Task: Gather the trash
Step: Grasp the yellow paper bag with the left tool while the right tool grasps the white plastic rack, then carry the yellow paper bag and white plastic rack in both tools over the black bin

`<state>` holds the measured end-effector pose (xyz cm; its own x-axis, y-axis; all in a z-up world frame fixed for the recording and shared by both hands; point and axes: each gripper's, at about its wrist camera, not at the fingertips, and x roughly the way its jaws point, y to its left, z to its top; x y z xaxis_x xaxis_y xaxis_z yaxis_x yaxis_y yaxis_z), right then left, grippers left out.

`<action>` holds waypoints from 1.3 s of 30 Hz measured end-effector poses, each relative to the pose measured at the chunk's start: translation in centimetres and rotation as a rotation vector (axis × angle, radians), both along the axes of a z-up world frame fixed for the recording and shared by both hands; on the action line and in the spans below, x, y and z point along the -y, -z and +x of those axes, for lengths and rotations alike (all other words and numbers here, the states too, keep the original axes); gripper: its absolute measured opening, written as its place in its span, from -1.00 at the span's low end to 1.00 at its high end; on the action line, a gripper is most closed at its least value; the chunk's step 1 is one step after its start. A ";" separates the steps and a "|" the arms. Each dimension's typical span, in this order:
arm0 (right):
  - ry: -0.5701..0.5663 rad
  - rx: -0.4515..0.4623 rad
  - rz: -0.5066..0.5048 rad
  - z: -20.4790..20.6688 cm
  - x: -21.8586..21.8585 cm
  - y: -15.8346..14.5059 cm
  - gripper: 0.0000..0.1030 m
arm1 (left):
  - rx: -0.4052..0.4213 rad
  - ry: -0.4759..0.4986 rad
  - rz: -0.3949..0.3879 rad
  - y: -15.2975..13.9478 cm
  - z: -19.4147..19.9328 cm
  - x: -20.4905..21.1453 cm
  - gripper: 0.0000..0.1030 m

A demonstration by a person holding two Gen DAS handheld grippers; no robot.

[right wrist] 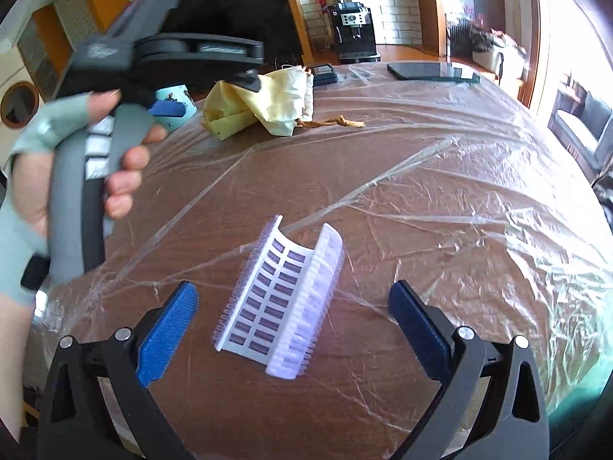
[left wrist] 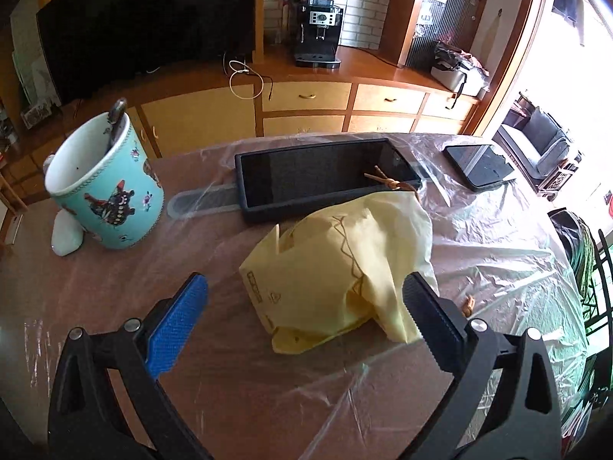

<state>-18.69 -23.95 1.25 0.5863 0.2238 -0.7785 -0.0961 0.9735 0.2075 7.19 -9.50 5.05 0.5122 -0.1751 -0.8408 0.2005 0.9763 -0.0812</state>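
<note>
Left gripper [left wrist: 306, 299]: jaws spread wide, nothing held. The crumpled yellow paper bag [left wrist: 341, 268] lies on the plastic-covered tabletop [left wrist: 498, 253] between the fingers; the right pad [left wrist: 429, 318] is at the bag's edge, contact uncertain, while the blue left pad [left wrist: 176, 329] stands clear of it.

From the bag: black rectangular tray [left wrist: 325, 176] at 12 o'clock, just beside; turquoise mug [left wrist: 103, 188] with a spoon in it at 10 o'clock, apart; dark tablet [left wrist: 479, 165] at 2 o'clock.

Right gripper [right wrist: 293, 306]: jaws spread wide, empty. A white plastic comb-like grid piece [right wrist: 283, 306] lies on the tabletop between its fingers, touching neither. A brown twisted cord [right wrist: 333, 122] lies beside the bag at 12 o'clock.
</note>
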 end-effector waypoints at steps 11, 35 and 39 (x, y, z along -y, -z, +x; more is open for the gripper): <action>-0.079 0.038 -0.058 -0.2 -0.1 -0.1 -0.15 | -0.063 0.034 -0.142 2.4 1.9 -0.7 0.56; -0.104 0.085 0.049 -0.5 3.5 -2.8 -0.17 | 0.115 0.085 -0.165 -3.8 -10.6 -4.6 0.28; -0.113 0.088 0.041 -1.1 3.7 -3.0 -0.17 | 0.121 0.081 -0.150 -3.6 -13.0 -5.2 0.28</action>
